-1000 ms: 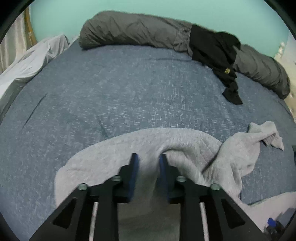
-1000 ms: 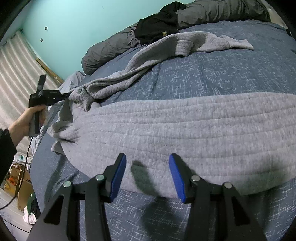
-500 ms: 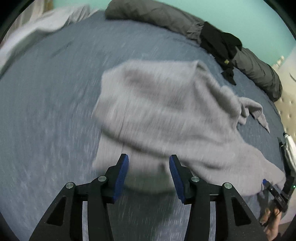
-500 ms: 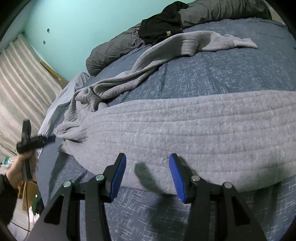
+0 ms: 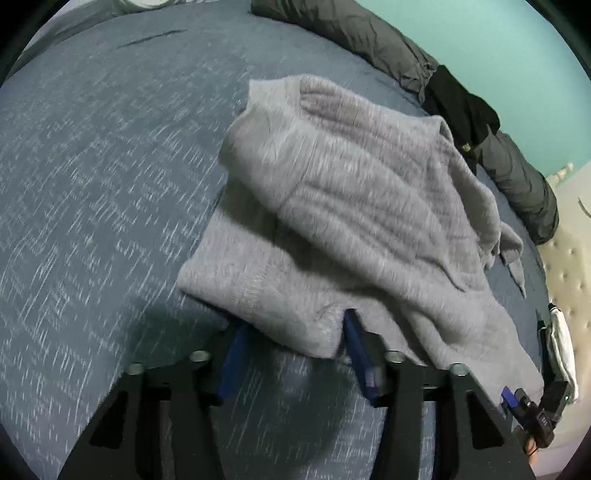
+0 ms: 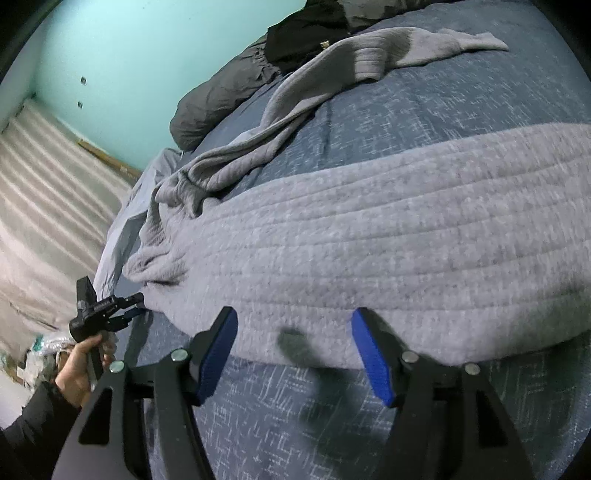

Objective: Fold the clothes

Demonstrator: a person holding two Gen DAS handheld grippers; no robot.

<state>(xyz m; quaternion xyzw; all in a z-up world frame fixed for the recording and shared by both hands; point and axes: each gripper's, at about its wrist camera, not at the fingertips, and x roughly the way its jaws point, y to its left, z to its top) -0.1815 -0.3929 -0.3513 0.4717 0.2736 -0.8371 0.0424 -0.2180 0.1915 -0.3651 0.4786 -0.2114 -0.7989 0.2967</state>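
Left wrist view shows one grey ribbed knit sweater (image 5: 351, 206) on my blue flecked bedspread (image 5: 92, 166), one side folded over, its sleeve still trailing. My left gripper (image 5: 291, 343), jaws just closing, straddles the hem corner; I cannot tell whether it pinches. My right gripper (image 6: 295, 354), just widening, holds nothing. One black garment (image 6: 303, 37) waits unfolded.

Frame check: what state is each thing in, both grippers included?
Grey sweater: lying on the bed, partly folded, one sleeve trailing away.
Left gripper: jaws just been closing, sweater edge between them, not yet pinched.
Right gripper: jaws just been opening, at the sweater's hem, gripping nothing.
Black garment: crumpled, draped over the grey pillow.
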